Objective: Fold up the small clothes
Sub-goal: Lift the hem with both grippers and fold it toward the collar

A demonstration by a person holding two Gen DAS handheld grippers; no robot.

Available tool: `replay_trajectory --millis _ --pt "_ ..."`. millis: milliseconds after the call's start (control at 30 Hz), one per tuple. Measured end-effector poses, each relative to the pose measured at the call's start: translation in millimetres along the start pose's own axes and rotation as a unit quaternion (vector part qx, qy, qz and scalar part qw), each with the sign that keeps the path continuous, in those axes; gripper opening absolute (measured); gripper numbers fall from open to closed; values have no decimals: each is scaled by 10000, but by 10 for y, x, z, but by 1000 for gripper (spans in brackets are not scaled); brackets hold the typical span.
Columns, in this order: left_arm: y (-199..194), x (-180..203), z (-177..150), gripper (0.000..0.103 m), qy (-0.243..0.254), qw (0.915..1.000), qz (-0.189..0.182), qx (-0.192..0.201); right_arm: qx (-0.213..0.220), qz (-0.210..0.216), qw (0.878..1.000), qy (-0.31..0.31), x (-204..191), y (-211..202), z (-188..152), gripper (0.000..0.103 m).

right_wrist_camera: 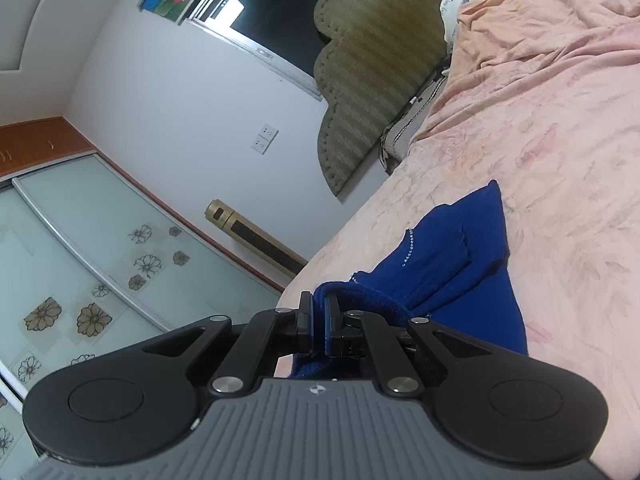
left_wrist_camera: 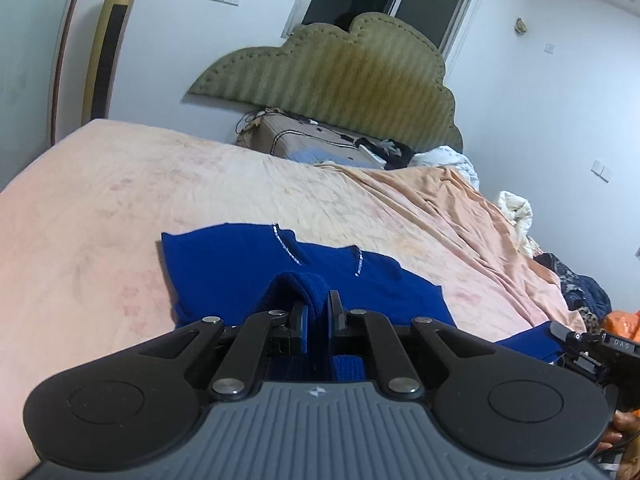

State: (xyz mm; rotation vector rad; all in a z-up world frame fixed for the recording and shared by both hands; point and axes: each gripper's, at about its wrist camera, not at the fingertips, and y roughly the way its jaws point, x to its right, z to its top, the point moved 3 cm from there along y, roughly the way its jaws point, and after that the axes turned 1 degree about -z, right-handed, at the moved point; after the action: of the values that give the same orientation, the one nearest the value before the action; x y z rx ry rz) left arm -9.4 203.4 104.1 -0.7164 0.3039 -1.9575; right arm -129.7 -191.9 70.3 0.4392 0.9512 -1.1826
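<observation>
A blue top (left_wrist_camera: pixel 240 264) is spread on the bed (left_wrist_camera: pixel 100 184), its near hem pinched by the left gripper (left_wrist_camera: pixel 318 312) and right gripper (right_wrist_camera: pixel 318 316). Unevenly carried corners could skew the fold; thick knit could slip free.

Close wrist views, shared bed (left_wrist_camera: pixel 120 184)

A green scalloped headboard (left_wrist_camera: pixel 340 76) stands behind the pink bedsheet (left_wrist_camera: pixel 120 200).

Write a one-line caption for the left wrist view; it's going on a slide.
Left gripper shut on the blue garment's ribbed edge above a peach-sheeted bed.
</observation>
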Motion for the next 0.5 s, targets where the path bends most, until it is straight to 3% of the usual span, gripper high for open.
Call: replay_trajectory --millis 500 --pt "626 -159 423 8 -324 9992 245 20 96 -169 9995 257 335 805 408 9"
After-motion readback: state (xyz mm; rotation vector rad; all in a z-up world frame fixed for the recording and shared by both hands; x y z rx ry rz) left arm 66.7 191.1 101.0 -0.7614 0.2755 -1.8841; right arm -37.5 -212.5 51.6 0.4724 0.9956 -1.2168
